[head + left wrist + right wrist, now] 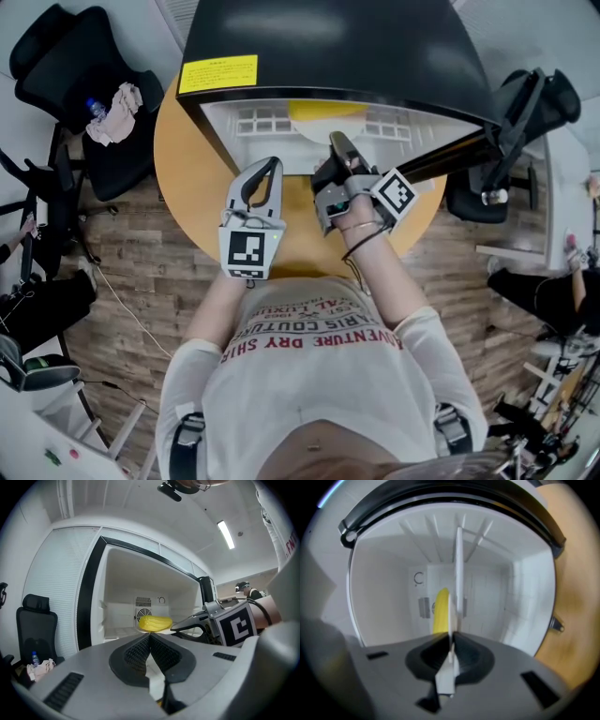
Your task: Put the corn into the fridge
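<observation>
A yellow corn cob lies on a thin white plate inside the open black mini fridge. In the right gripper view the plate shows edge-on between the jaws, with the corn against its left side. My right gripper reaches into the fridge mouth, turned on its side, and its pads close on the plate's rim. The left gripper hovers just outside the fridge, level and shut with nothing in it. From there I see the corn and the right gripper beside it.
The fridge stands on a round wooden table. Its door hangs open to the right. The white back wall carries a fan grille. Black office chairs stand at the left and right on the wood floor.
</observation>
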`<state>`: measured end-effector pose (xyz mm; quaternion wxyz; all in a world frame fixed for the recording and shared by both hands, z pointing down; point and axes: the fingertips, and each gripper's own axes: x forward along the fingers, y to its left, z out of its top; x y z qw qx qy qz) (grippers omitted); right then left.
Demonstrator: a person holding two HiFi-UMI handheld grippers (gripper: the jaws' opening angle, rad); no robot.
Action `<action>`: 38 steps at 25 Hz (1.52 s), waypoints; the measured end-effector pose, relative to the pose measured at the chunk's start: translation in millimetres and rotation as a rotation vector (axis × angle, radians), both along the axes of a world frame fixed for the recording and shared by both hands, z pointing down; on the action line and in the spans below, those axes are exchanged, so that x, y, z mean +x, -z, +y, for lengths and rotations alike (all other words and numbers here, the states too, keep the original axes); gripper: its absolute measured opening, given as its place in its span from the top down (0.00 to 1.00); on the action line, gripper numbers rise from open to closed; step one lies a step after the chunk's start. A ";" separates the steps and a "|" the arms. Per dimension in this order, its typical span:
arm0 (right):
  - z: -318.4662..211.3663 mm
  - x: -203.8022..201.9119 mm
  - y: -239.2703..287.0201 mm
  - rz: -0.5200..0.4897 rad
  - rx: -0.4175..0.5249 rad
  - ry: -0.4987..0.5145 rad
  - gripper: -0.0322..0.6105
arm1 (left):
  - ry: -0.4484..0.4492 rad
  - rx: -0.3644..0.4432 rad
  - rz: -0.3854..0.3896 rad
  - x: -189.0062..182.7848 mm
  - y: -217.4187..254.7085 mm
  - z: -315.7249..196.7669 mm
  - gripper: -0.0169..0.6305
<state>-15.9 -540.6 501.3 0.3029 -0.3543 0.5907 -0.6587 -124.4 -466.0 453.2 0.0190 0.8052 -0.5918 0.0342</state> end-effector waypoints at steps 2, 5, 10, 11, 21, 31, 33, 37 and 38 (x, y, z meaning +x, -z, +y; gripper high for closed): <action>-0.6 0.4 -0.1 -0.006 0.003 -0.010 0.87 | 0.002 -0.003 0.003 -1.6 -1.7 -1.0 0.93; -0.4 0.9 -0.4 -0.010 0.006 -0.022 0.87 | 0.007 -0.010 0.007 -4.1 -4.4 -1.8 0.93; 2.2 5.1 0.2 -0.022 0.029 -0.023 0.86 | 0.005 -0.013 0.009 -0.1 -6.5 0.8 0.93; 2.1 5.5 0.1 -0.018 0.037 -0.021 0.86 | 0.004 -0.013 0.007 0.3 -7.0 0.8 0.93; 11.6 2.8 15.0 -0.002 0.134 -0.007 0.72 | -0.001 -0.014 0.005 2.2 -4.8 3.2 0.93; 62.3 8.2 24.4 0.036 0.235 0.070 0.90 | -0.002 -0.014 0.015 16.5 0.7 21.2 0.93; 68.4 10.8 33.2 0.099 0.302 0.091 0.90 | -0.001 -0.010 0.013 20.3 3.2 26.8 0.93; 83.3 16.8 53.3 0.270 0.453 0.131 0.90 | 0.005 0.003 0.014 28.9 11.5 38.7 0.93; 87.6 18.2 55.8 0.318 0.479 0.143 0.90 | 0.007 0.005 0.017 31.2 13.7 42.0 0.93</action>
